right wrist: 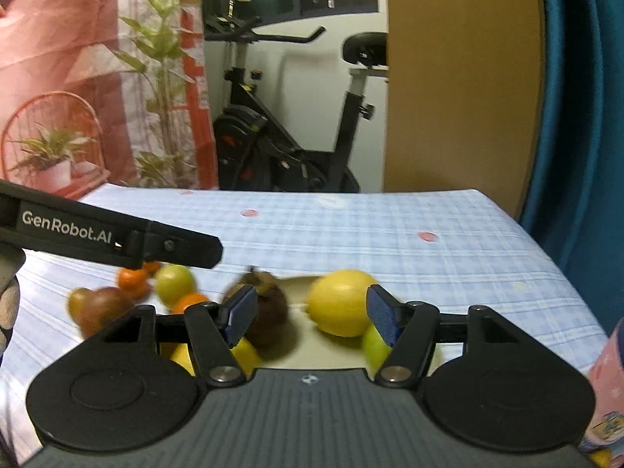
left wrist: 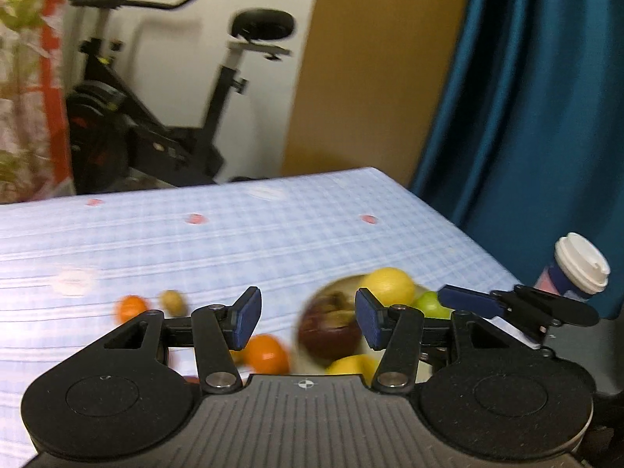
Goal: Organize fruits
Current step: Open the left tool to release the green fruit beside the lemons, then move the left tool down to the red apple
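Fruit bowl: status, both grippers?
Left gripper open, empty. Right gripper open, empty, over bowl. Lemon and dark fruit in bowl; oranges loose on table. Nothing blocking.

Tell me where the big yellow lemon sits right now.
Right wrist view: the lemon lies in the bowl, right of the brown fruit.

- I am in a home, in a lived-in room rather than a lab or shop.
- An exercise bike (right wrist: 288, 124) stands against the white wall behind my surface (right wrist: 390, 234).
- A blue checked cloth with small red spots covers that surface.
- A teal curtain (left wrist: 526, 117) hangs at the right.
- A printed pink hanging with potted plants (right wrist: 78, 78) fills the left.
- A lidded takeaway cup (left wrist: 577, 269) sits at the surface's edge.
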A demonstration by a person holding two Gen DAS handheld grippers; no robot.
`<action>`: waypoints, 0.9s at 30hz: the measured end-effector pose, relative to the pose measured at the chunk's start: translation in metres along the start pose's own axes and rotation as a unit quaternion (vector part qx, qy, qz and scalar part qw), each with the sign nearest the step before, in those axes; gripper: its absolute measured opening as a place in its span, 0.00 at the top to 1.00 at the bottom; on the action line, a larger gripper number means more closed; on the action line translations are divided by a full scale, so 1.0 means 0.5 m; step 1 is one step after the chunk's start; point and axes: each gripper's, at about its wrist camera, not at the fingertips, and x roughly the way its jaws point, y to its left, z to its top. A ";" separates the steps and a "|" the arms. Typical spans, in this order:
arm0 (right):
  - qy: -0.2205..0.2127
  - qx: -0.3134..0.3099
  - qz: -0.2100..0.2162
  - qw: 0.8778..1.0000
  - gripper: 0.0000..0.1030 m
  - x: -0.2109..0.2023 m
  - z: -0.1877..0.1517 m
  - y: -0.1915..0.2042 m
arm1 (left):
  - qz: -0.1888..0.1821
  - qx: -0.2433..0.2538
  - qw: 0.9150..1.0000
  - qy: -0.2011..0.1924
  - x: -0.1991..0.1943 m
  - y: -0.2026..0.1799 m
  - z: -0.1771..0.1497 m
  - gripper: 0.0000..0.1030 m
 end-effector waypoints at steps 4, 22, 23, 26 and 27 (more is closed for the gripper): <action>-0.004 0.006 0.024 1.000 0.37 -0.001 -0.008 0.043 | 0.044 0.012 0.999 -0.018 -0.051 0.037 -0.017 0.46; -0.007 -0.059 0.137 0.989 0.37 -0.008 -0.084 0.204 | 0.104 -0.096 0.989 -0.034 -0.179 0.177 -0.133 0.46; -0.003 -0.062 0.140 0.988 0.37 -0.006 -0.090 0.208 | 0.101 -0.097 0.990 -0.033 -0.179 0.177 -0.140 0.46; 0.003 -0.063 0.140 0.988 0.37 -0.001 -0.099 0.213 | 0.090 -0.099 0.991 -0.030 -0.178 0.174 -0.150 0.46; 0.004 -0.063 0.139 0.988 0.37 0.001 -0.100 0.213 | 0.086 -0.100 0.991 -0.028 -0.175 0.175 -0.152 0.45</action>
